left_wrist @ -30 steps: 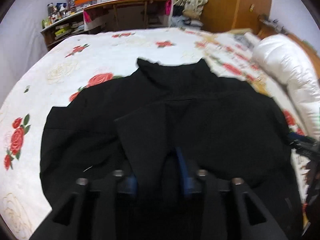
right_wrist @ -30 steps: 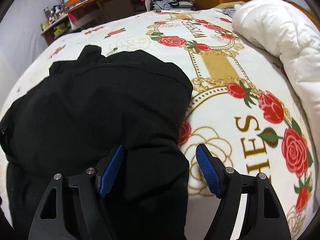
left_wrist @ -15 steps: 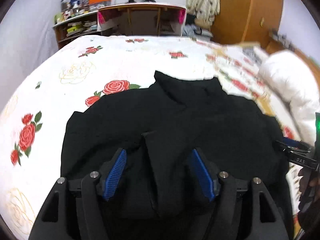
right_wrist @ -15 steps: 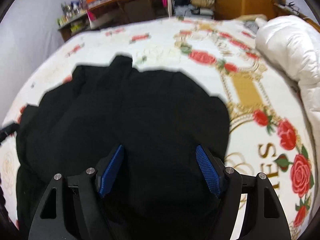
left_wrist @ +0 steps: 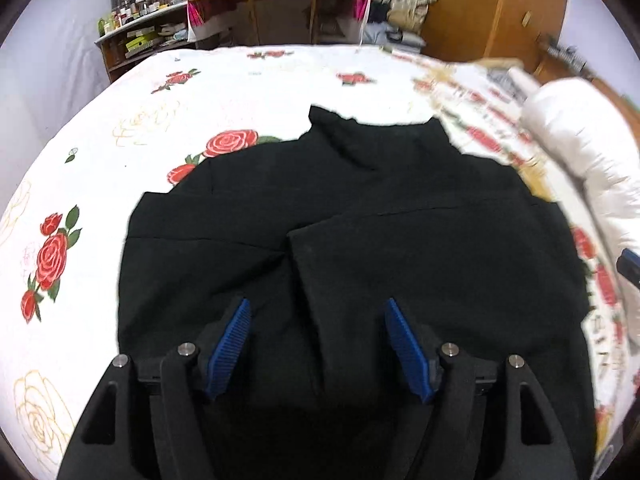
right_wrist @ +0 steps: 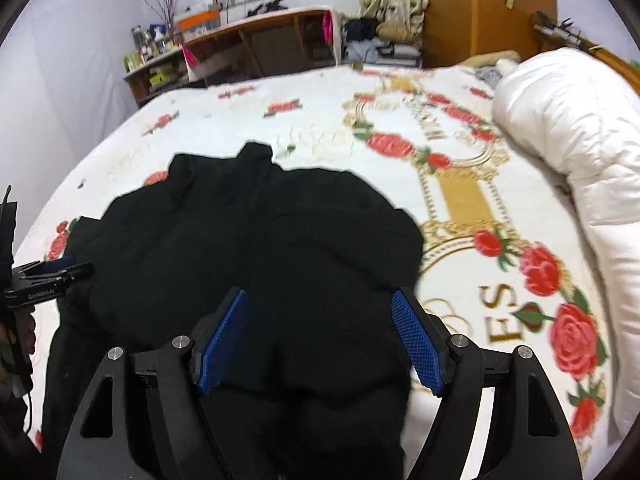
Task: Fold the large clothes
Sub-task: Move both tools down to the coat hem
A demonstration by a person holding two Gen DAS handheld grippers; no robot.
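Note:
A large black garment [left_wrist: 360, 248] lies spread on the rose-patterned bedspread [left_wrist: 168, 120], with both side parts folded in over the middle and the collar pointing away. My left gripper [left_wrist: 318, 308] is open and empty, raised over the garment's near part. My right gripper [right_wrist: 320, 300] is open and empty above the garment [right_wrist: 260, 248] on its right half. The left gripper's tip also shows at the left edge of the right wrist view [right_wrist: 48, 272].
A rolled white duvet [right_wrist: 572, 152] lies along the bed's right side. A wooden desk [left_wrist: 280, 8] and a cluttered shelf [left_wrist: 132, 28] stand beyond the far edge, a wooden wardrobe [left_wrist: 492, 4] at the back right.
My left gripper has opened and let go of the black cloth. Both grippers have lifted and drawn back from the garment, so more of the bed shows.

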